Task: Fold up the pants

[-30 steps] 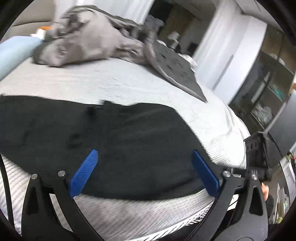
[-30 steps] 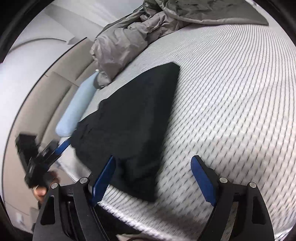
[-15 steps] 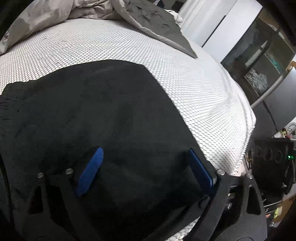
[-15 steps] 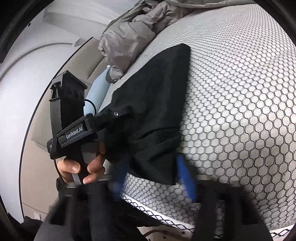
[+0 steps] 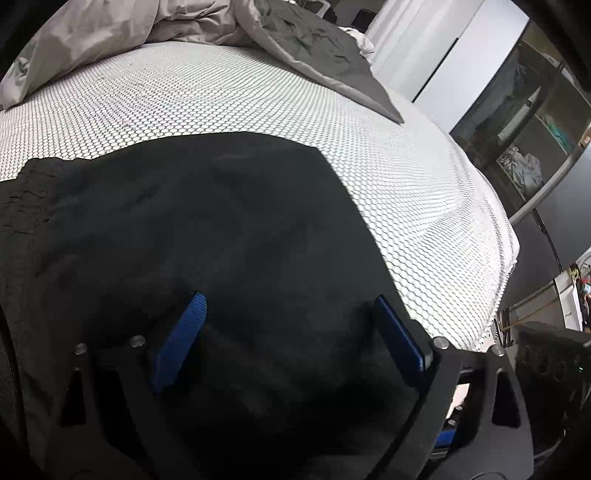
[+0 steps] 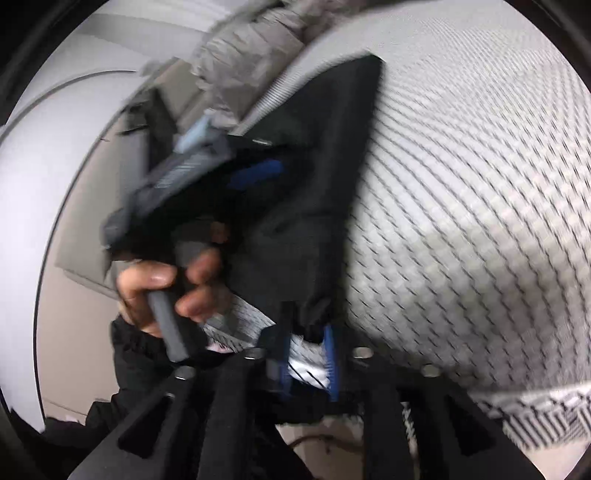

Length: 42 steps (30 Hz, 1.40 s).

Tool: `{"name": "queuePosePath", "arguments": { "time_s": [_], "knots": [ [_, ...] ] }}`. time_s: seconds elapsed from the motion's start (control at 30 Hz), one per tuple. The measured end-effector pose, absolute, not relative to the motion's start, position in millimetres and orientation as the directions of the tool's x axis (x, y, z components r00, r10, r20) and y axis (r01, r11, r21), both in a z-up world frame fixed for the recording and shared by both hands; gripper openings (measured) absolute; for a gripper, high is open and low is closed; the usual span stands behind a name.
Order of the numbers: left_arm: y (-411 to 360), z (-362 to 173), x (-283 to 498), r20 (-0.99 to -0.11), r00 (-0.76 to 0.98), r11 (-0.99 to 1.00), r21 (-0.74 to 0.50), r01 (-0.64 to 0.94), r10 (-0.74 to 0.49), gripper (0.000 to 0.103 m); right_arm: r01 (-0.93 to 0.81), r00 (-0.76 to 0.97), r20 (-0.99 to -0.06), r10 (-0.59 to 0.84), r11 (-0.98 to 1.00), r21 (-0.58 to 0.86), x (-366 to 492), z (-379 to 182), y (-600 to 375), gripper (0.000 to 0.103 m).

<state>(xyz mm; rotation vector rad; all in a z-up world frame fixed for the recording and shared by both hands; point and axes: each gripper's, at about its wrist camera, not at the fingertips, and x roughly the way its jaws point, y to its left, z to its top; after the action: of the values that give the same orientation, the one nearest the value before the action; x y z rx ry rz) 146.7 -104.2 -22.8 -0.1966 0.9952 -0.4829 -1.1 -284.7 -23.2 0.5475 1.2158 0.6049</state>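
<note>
The left tongs stand wide over the black pants, pointing down onto the cloth, with dark fabric spread between the two blue pads and out to both sides; whether the pads touch it cannot be told. To do this step well, the person would likely press the tips into the near edge and gather a full layer before closing, so the fold lifts as one sheet rather than a pinch of the top ply. The grip should sit level with the one on the other side, or the fold line will probably run crooked.

The right tongs are narrow, closed on the near corner of the pants, where the cloth bunches between the pads just ahead of them. To their left, a hand grips the handle of the other tool. That view is blurred, so how deep the bite goes cannot be told.

The pants look soft, matte and limp, lying mostly flat with shallow creases. Beyond the tongs the mattress shows a white honeycomb mesh, and a rumpled grey quilt is heaped at its far side.
</note>
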Motion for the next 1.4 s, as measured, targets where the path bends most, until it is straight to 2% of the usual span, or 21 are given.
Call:
{"name": "queuePosePath", "arguments": {
  "time_s": [0.03, 0.1, 0.17, 0.3, 0.4, 0.43, 0.47, 0.5, 0.67, 0.83, 0.93, 1.0, 1.07, 1.17, 1.23, 1.27, 1.3, 1.4],
  "knots": [
    [-106.5, -20.0, 143.5, -0.752, 0.443, 0.87, -0.381, 0.315, -0.489, 0.091, -0.137, 0.224, -0.691, 0.688, 0.724, 0.676, -0.8, -22.9, -284.2, 0.021],
    [-115.1, -16.9, 138.9, -0.754, 0.416, 0.854, -0.38, 0.355, -0.508, 0.091, -0.147, 0.244, -0.69, 0.682, 0.729, 0.668, -6.6, -17.8, -289.4, 0.032],
    [-125.2, -15.3, 133.0, -0.758, 0.399, 0.841, -0.359, 0.406, -0.516, 0.091, -0.138, 0.264, -0.681, 0.683, 0.726, 0.674, -11.8, -16.5, -300.0, 0.038],
    [-144.7, -22.0, 129.5, -0.792, 0.397, 0.853, -0.277, 0.442, -0.463, 0.091, -0.123, 0.301, -0.685, 0.664, 0.739, 0.662, -3.6, -9.3, -309.7, 0.04],
    [-140.7, -25.0, 134.7, -0.788, 0.396, 0.856, -0.301, 0.42, -0.471, 0.091, -0.151, 0.328, -0.661, 0.675, 0.728, 0.669, 7.5, -3.4, -305.7, 0.04],
    [-141.0, -25.1, 137.4, -0.785, 0.396, 0.856, -0.312, 0.413, -0.477, 0.091, -0.173, 0.34, -0.656, 0.674, 0.731, 0.661, 14.1, -5.8, -303.2, 0.037],
    [-138.8, -25.2, 139.2, -0.781, 0.398, 0.855, -0.32, 0.408, -0.481, 0.091, -0.184, 0.354, -0.658, 0.665, 0.739, 0.648, 14.2, -6.3, -300.7, 0.019],
    [-136.7, -25.6, 140.9, -0.777, 0.402, 0.856, -0.325, 0.402, -0.484, 0.091, -0.193, 0.357, -0.662, 0.659, 0.746, 0.638, 14.3, -6.3, -299.2, 0.007],
    [-133.4, -29.7, 147.2, -0.772, 0.418, 0.866, -0.335, 0.372, -0.478, 0.089, -0.185, 0.328, -0.67, 0.666, 0.741, 0.645, -11.9, -9.5, -293.2, 0.003],
    [-123.2, -28.9, 148.5, -0.759, 0.428, 0.864, -0.36, 0.352, -0.491, 0.089, -0.2, 0.214, -0.712, 0.668, 0.744, 0.638, -32.2, -16.3, -284.1, 0.004],
    [-113.5, -23.7, 144.8, -0.738, 0.43, 0.85, -0.393, 0.352, -0.52, 0.089, -0.187, 0.265, -0.699, 0.665, 0.746, 0.639, -31.8, -3.5, -294.6, 0.015],
    [-103.4, -18.2, 138.8, -0.72, 0.446, 0.843, -0.399, 0.361, -0.531, 0.089, -0.172, 0.329, -0.669, 0.667, 0.739, 0.652, -26.6, 5.0, -307.4, 0.03],
    [-103.4, -18.4, 141.4, -0.729, 0.448, 0.851, -0.38, 0.364, -0.517, 0.089, -0.153, 0.38, -0.651, 0.657, 0.739, 0.656, -15.7, 10.9, -314.1, 0.037],
    [-110.6, -29.6, 146.9, -0.759, 0.439, 0.87, -0.349, 0.348, -0.48, 0.089, -0.13, 0.38, -0.66, 0.649, 0.743, 0.656, 1.9, 3.9, -307.2, 0.038],
    [-113.6, -31.7, 147.7, -0.76, 0.453, 0.877, -0.327, 0.351, -0.465, 0.089, -0.128, 0.36, -0.672, 0.647, 0.748, 0.651, 12.5, -1.6, -299.2, 0.013],
    [-114.6, -31.9, 148.4, -0.761, 0.456, 0.879, -0.327, 0.347, -0.462, 0.089, -0.143, 0.35, -0.665, 0.659, 0.74, 0.658, 9.1, -2.0, -296.9, 0.007],
    [-113.4, -31.8, 149.5, -0.758, 0.456, 0.879, -0.337, 0.338, -0.466, 0.089, -0.164, 0.352, -0.665, 0.659, 0.743, 0.649, 3.3, 0.8, -295.1, 0.004],
    [-115.8, -31.5, 153.0, -0.755, 0.465, 0.883, -0.345, 0.319, -0.463, 0.087, -0.168, 0.299, -0.663, 0.687, 0.721, 0.672, -17.0, -3.9, -291.2, 0.003]
  ]
}}
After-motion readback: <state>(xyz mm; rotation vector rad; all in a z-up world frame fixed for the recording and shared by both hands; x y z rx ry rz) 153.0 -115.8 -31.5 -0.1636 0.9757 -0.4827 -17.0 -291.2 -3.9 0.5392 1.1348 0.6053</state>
